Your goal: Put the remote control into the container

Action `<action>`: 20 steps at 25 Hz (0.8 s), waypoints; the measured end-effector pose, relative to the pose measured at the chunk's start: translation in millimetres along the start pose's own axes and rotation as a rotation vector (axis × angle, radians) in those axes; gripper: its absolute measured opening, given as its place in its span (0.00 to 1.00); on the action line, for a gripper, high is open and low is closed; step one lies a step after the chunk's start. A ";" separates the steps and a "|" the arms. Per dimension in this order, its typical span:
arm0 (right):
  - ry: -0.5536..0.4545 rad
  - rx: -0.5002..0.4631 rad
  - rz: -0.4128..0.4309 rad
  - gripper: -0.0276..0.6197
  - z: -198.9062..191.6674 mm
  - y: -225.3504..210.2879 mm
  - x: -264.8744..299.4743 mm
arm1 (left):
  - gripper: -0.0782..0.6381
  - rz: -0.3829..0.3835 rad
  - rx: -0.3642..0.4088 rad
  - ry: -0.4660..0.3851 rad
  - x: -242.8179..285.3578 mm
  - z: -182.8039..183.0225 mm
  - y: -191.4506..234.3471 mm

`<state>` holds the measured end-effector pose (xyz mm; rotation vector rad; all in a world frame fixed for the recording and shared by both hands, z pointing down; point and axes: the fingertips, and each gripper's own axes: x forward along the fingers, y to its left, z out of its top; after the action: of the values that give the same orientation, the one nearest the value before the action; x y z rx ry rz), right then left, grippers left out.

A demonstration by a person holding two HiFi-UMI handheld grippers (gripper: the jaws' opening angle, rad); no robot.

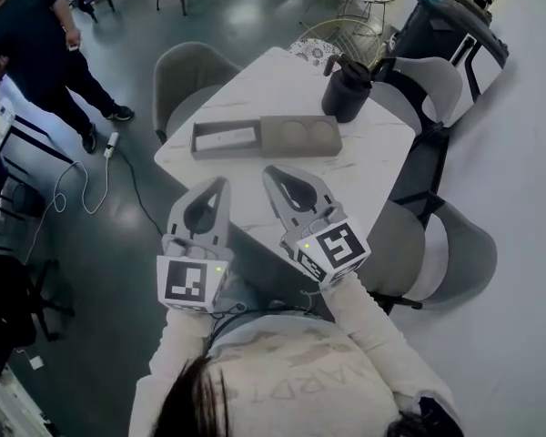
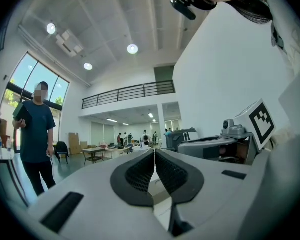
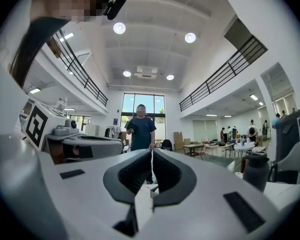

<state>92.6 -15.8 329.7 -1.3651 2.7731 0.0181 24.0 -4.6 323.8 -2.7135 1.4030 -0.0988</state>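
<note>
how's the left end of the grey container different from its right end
The container's left end is one open rectangular compartment, while the right end has two round recesses. The left end holds the white remote control, lying flat; the right end's recesses look empty. Both ends are the same grey and lie in one line on the white table.

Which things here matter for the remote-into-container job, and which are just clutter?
Job:
- remote control, lying in the container
- left tongs and right tongs, both shut and empty

Lying about:
- dark jug
- grey chair
- power strip on the floor
</note>
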 end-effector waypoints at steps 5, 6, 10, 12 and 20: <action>0.002 -0.014 0.014 0.08 6.9 5.6 -37.3 | 0.13 0.014 0.019 -0.004 -20.3 9.2 -37.6; -0.002 -0.011 0.016 0.08 8.2 7.7 -44.1 | 0.13 0.020 0.020 -0.002 -24.5 10.9 -42.8; -0.021 0.012 0.016 0.08 11.8 14.6 -66.6 | 0.13 0.050 0.024 -0.021 -39.4 21.6 -54.7; -0.029 0.023 0.009 0.08 14.1 16.8 -74.1 | 0.13 0.056 0.017 -0.019 -44.7 22.9 -57.1; -0.040 -0.003 0.002 0.08 31.2 22.3 -83.2 | 0.13 0.036 0.010 -0.023 -49.9 32.6 -67.8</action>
<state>126.9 64.8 302.5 -1.3471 2.7426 0.0490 53.3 76.6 297.6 -2.6714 1.4402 -0.0724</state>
